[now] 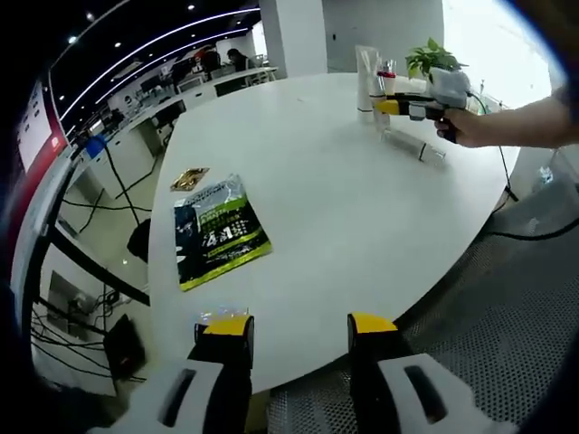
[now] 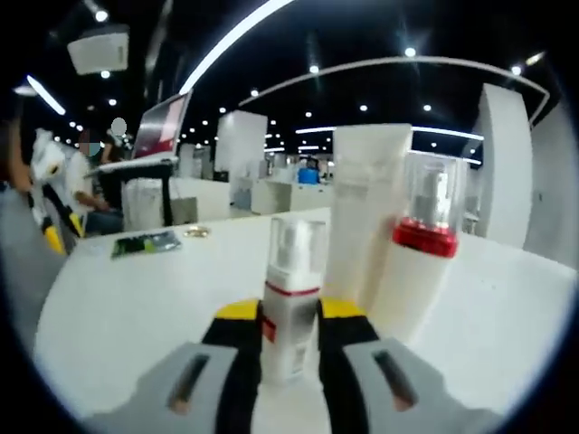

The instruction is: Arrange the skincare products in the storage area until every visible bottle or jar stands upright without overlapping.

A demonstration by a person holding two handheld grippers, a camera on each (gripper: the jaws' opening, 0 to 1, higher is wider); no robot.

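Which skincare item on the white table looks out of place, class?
A clear cylindrical bottle lies on its side on the round white table, near the upright white tube, below the right hand-held gripper.

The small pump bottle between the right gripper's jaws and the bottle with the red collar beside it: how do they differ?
The small pump bottle is narrow, while the red-collared bottle is wider and taller. The small one has a thin red line under its clear cap; the other has a thick red band. The small one sits between the right gripper jaws; the other stands free beside the white tube. Both are white, upright and clear-capped.
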